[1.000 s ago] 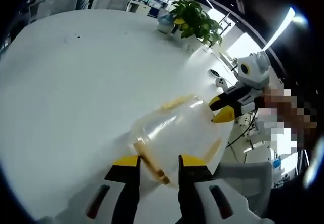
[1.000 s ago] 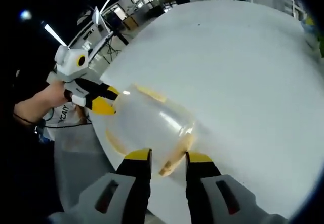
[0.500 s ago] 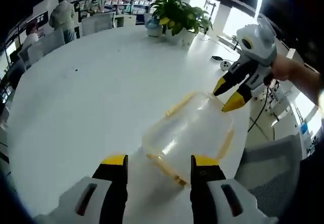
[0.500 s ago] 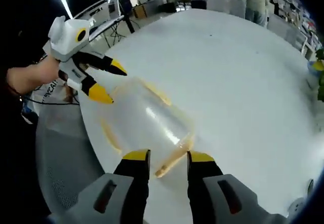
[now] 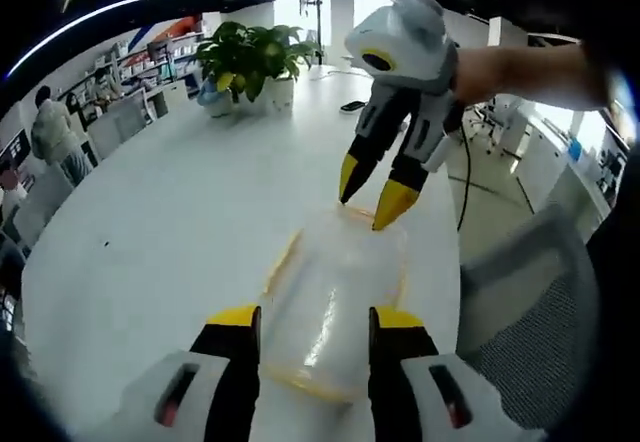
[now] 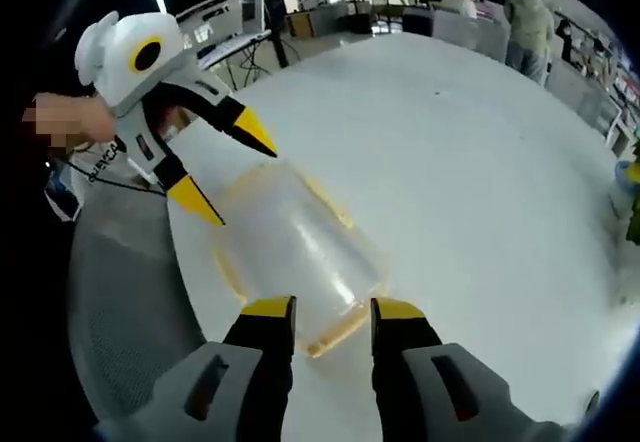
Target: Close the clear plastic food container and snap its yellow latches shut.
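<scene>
While the large round white table [image 5: 150, 222] is spreading across both views, the clear rectangular plastic food container [image 5: 335, 307] with yellow latches is lying on it close to the table's edge, just beside a grey mesh chair [image 5: 520, 312]. In the right gripper view the same table [image 6: 470, 162] is carrying the container [image 6: 295, 252] between the two grippers, and the grey chair [image 6: 125, 302] is standing at the edge next to it. The lid is sitting on top of the container, and yellow latch strips [image 5: 283, 260] are running along its sides; I cannot tell if they are snapped down.

The left gripper [image 5: 305, 324] with black jaws and yellow tips is hovering over the near end of the container, its jaws standing apart with the container showing between them, not clamping anything. In the right gripper view it [image 6: 238, 177] is coming in from the left, white-bodied, with its jaws spread wide over the far end of the container.

The right gripper [image 6: 333, 314] is also standing with its jaws apart, at the near yellow latch [image 6: 340, 332], holding nothing. In the left gripper view it [image 5: 372, 194] is pointing down at the far end of the container, its yellow tips separated.

A green potted plant [image 5: 245, 57] is standing at the far side of the table. People [image 6: 525, 22] are standing in the background.
</scene>
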The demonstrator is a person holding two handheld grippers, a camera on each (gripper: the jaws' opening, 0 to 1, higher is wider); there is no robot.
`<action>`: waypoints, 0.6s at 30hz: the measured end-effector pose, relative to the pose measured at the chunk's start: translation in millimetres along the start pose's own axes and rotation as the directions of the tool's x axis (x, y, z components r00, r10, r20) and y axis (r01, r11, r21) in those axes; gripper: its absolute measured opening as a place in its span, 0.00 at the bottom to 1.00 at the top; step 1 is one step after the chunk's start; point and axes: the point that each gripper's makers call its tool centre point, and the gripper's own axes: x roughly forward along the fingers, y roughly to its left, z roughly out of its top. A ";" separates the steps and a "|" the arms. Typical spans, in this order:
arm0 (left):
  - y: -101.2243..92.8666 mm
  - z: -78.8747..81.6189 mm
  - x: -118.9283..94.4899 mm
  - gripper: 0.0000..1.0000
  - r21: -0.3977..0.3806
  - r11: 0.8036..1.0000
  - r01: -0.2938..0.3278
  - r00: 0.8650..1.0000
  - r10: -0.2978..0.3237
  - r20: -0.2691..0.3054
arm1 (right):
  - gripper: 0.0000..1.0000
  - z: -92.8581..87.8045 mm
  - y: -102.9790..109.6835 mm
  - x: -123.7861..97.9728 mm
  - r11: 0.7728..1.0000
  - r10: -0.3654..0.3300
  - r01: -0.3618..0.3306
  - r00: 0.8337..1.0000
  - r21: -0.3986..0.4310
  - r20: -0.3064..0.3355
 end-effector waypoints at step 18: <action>-15.5 0.8 13.7 0.29 0.090 0.994 0.061 0.998 -0.058 -0.036 | 0.26 29.6 29.7 26.8 0.984 0.073 -0.069 0.997 -0.164 0.017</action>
